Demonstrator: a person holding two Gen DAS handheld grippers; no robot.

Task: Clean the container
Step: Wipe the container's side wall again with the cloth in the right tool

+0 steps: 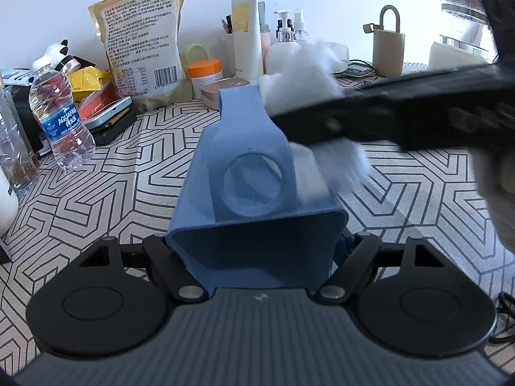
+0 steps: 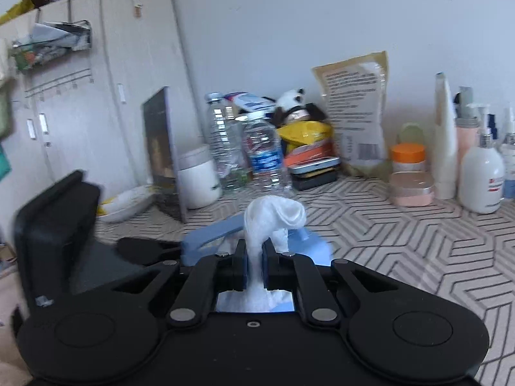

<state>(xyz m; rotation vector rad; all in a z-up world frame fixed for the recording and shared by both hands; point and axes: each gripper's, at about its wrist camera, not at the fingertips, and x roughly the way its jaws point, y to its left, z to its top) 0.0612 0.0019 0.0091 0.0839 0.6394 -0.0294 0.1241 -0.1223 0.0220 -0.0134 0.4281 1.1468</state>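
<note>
Clamping blue container (image 1: 254,173), left gripper (image 1: 254,251); right gripper (image 2: 254,267) pinching white tissue (image 2: 273,215)

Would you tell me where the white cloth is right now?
The white cloth is pinched in the right gripper, pressed against the blue container held by the left gripper.

A lived-in home room, likely a bedroom. A bench (image 1: 418,177) with a geometric-patterned cover stands against a white wall. Along its back edge sit lotion bottles (image 2: 481,177), a snack bag (image 1: 141,45), water bottles (image 1: 61,119) and a panda toy (image 2: 294,103). A pale wardrobe (image 2: 96,96) stands beyond its left end.
</note>
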